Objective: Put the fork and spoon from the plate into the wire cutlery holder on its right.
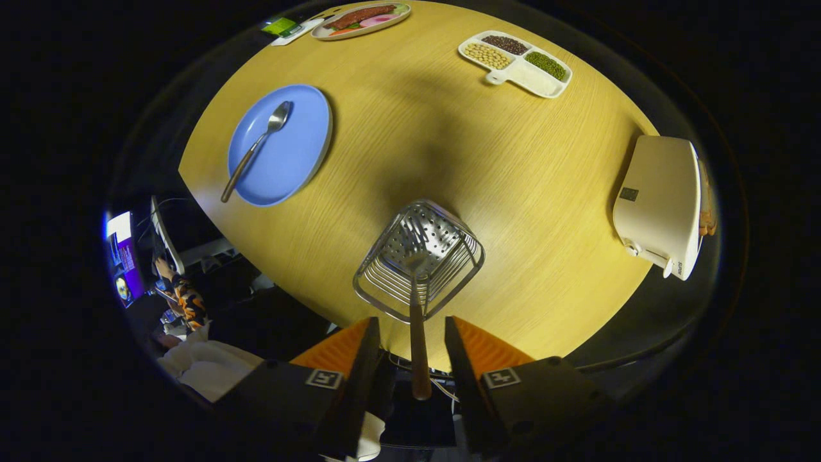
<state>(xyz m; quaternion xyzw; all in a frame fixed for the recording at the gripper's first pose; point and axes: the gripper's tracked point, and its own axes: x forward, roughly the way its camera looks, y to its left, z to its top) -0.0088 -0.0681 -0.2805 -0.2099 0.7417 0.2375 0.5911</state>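
Observation:
A wire cutlery holder [420,260] stands on the round wooden table [500,167], just ahead of my fingers. The fork [419,340] stands in it, tines down inside the basket, and its brown handle leans back toward me between the two fingers. My gripper [414,324] is open above the holder, with a gap on each side of the handle. Beyond and to the left, the spoon [256,147] lies diagonally on the blue plate [301,160], its bowl at the far end.
A white toaster [660,205] stands at the table's right edge. A white divided tray of beans [516,61] and a plate of food [360,19] sit at the far side. A person's sleeve [189,301] and screens are off the table's left edge.

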